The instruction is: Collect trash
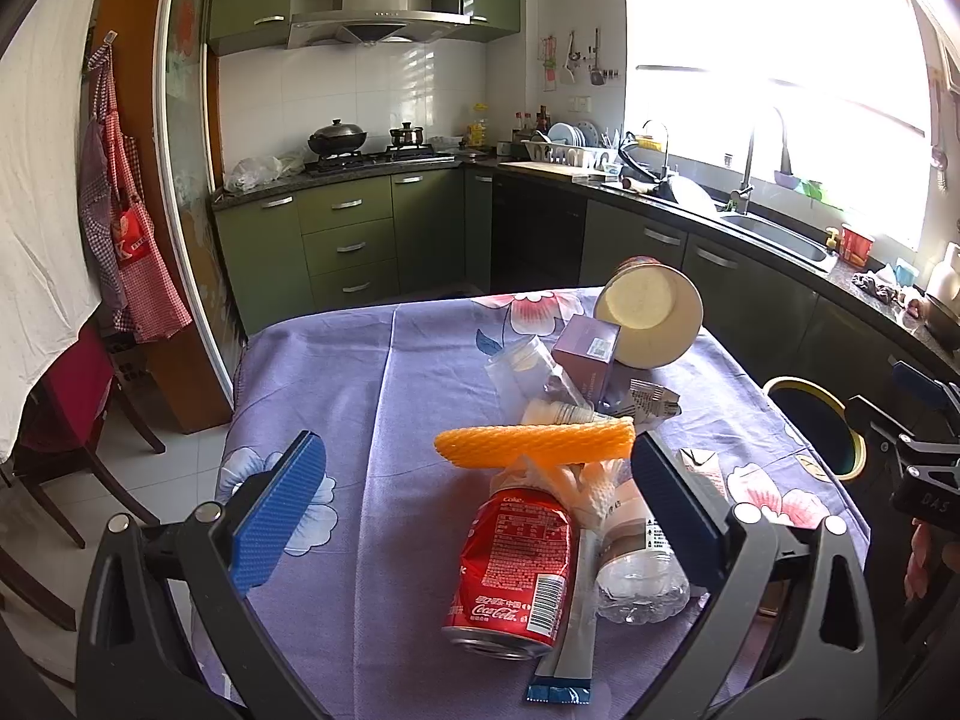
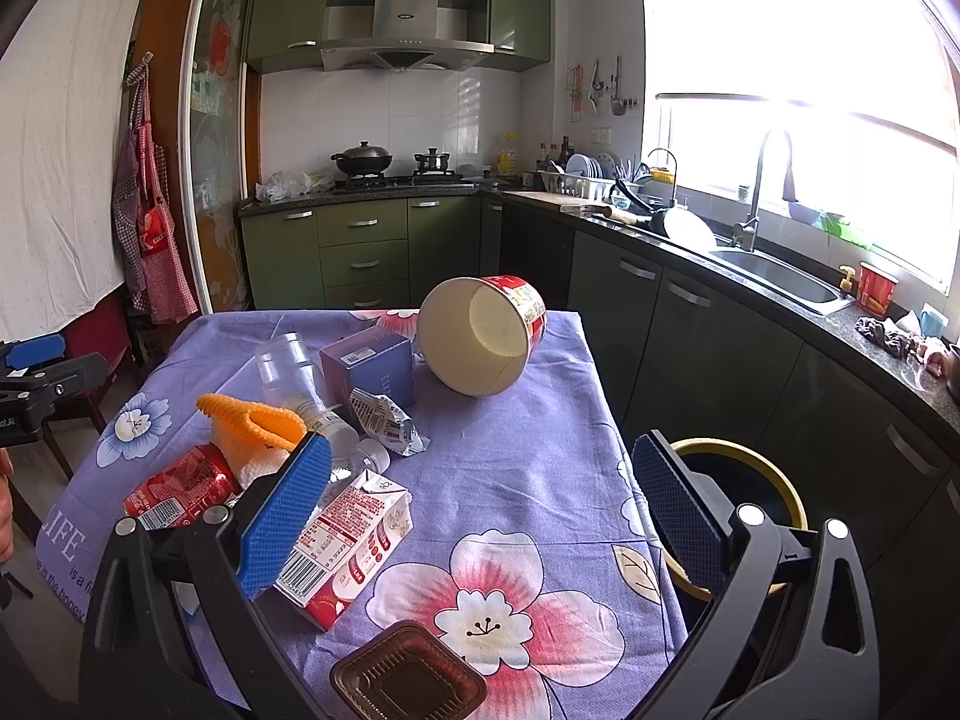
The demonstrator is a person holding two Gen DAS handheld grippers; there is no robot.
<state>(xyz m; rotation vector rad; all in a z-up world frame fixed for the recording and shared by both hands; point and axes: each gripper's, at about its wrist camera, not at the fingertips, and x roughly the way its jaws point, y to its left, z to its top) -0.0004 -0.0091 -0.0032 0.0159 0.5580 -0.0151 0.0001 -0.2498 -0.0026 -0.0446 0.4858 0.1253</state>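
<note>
Bench covered by purple floral cloth, trash lying straight on it. Far end: paper noodle cup tipped on its side, mouth facing camera. Just beside it a purple box and a clear plastic cup on its side. Foil wrapper in front of the box. Left cluster: crushed red cola can, clear plastic bottle touching it, orange foam net on top of the pile. Near edge: flattened milk carton, brown plastic tray
</note>
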